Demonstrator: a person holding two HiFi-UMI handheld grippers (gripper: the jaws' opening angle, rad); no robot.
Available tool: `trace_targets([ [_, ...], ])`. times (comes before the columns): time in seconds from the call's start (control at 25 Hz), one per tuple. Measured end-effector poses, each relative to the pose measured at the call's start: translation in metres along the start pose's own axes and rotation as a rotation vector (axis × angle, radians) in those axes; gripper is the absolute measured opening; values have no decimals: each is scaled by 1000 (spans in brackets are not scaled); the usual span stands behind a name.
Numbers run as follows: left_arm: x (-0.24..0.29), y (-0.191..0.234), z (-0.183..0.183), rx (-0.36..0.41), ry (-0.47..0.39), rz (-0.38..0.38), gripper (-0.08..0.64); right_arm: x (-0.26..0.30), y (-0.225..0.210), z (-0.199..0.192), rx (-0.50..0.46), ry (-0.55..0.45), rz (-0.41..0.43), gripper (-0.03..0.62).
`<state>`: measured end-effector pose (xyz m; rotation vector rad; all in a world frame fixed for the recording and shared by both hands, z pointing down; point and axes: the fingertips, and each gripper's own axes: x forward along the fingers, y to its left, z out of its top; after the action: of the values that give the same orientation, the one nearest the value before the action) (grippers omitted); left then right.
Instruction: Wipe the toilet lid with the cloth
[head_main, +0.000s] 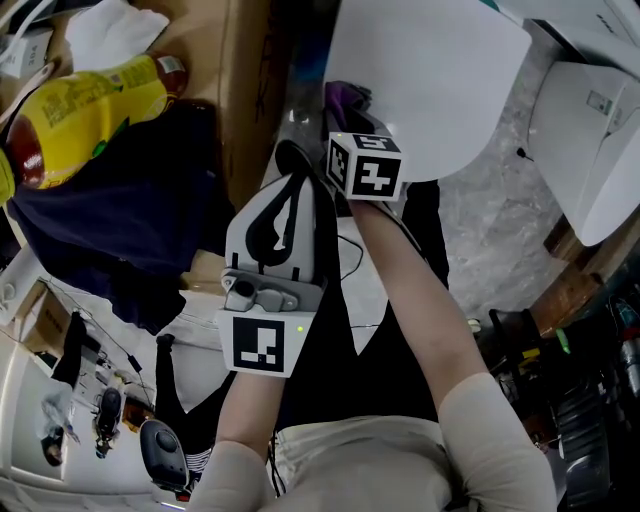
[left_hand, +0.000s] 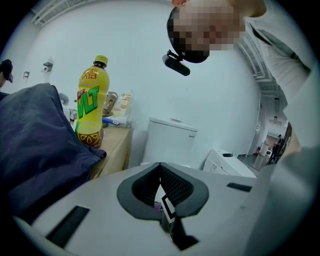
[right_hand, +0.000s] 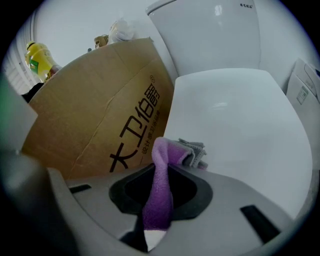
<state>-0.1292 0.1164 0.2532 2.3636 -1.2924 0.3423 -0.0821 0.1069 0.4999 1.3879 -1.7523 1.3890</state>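
Protruding purple cloth (right_hand: 159, 202), grey-edged, in right tool (right_hand: 162, 172)

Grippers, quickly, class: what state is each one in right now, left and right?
Left gripper: shut, nothing between its jaws.
Right gripper: shut on the purple cloth.

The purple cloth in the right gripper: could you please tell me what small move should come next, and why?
Probably lower the purple cloth onto the toilet lid and sweep it to the right. The right gripper is shut on it at the lid's near left edge, beside the cardboard box, and most of the lid lies ahead.
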Motion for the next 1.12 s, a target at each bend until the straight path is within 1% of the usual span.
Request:
trace_targets([
  [0.28, 5, 2, 1, 13, 5, 1, 15, -1, -1, 0, -1, -17, 2, 84],
  [0.4, 6, 3, 0, 17, 12, 5, 15, -2, 0, 2, 14, -20, 3, 84],
  [0.48, 7, 5, 1, 20, 12, 10, 15, -5, 0, 8, 35, -41, 19, 84],
  [0.56, 8, 5, 3, 26, 11, 13, 15, -15, 1, 21, 32, -88, 37, 84],
  [0.64, 10, 6, 5, 34, 8, 19, 15, -34, 4, 41, -20, -163, 55, 83],
  [0.76, 14, 9, 11, 53, -2, 37, 15, -74, 18, 76, -143, -308, 97, 84],
  [0.88, 17, 14, 21, 77, -26, 76, 15, -122, 32, 103, -239, -449, 144, 84],
  [0.96, 19, 18, 26, 79, -41, 97, 15, -152, 38, 117, -289, -538, 171, 84],
  [1.04, 22, 19, 32, 81, -56, 107, 15, -178, 43, 126, -342, -605, 184, 84],
  [1.12, 23, 17, 38, 89, -66, 110, 15, -199, 46, 130, -403, -640, 180, 83],
])
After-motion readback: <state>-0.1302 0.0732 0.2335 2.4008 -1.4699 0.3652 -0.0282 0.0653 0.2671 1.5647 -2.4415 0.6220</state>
